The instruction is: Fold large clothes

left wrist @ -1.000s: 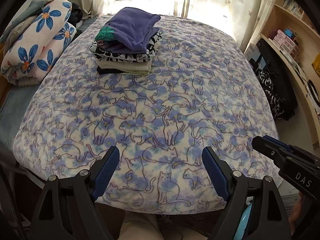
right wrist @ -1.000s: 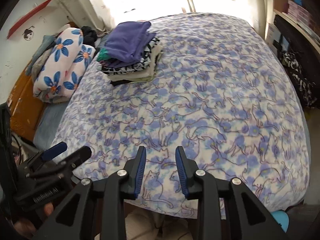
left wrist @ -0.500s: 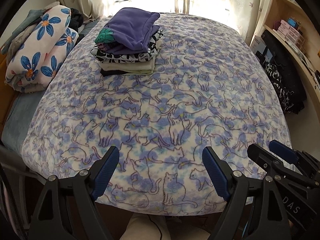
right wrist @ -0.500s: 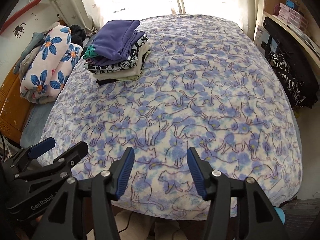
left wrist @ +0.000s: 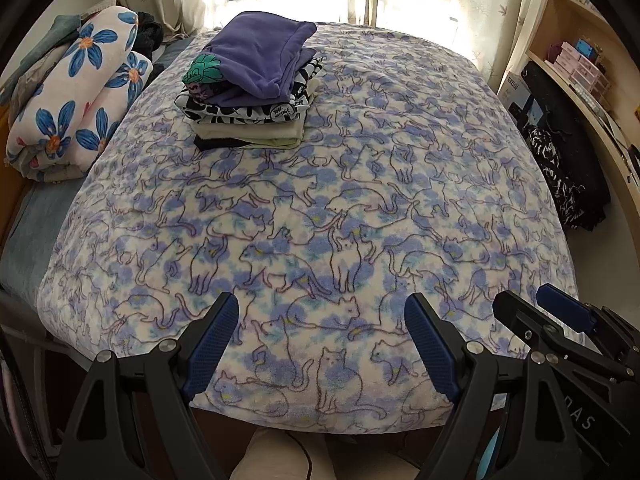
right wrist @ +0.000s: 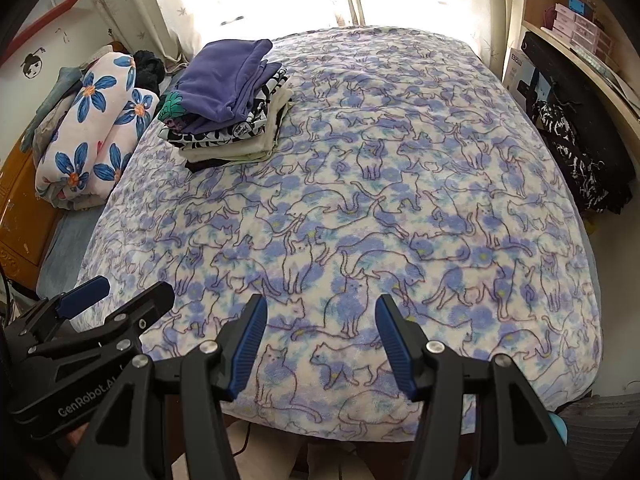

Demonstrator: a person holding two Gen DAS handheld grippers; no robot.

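A stack of folded clothes (left wrist: 256,80) (right wrist: 228,100), with a purple garment on top, sits at the far left of a bed under a cat-print fleece blanket (left wrist: 360,200) (right wrist: 380,200). My left gripper (left wrist: 322,304) hovers open above the blanket's near edge, with nothing between its blue pads. Beside it, my right gripper (right wrist: 321,302) is open over the same near edge and holds nothing. Each gripper shows at the other view's edge: the right gripper (left wrist: 536,308) and the left gripper (right wrist: 120,292).
A rolled floral quilt (left wrist: 76,108) (right wrist: 92,128) lies along the bed's left side. On the right are a wooden shelf (left wrist: 580,80) and a black patterned cloth (left wrist: 560,168) (right wrist: 576,148). Bright curtains hang behind the bed. A person's leg shows below the near edge.
The right gripper's jaws have spread from narrow to wide. Both views have pulled back a little from the bed. The left jaws keep the same width.
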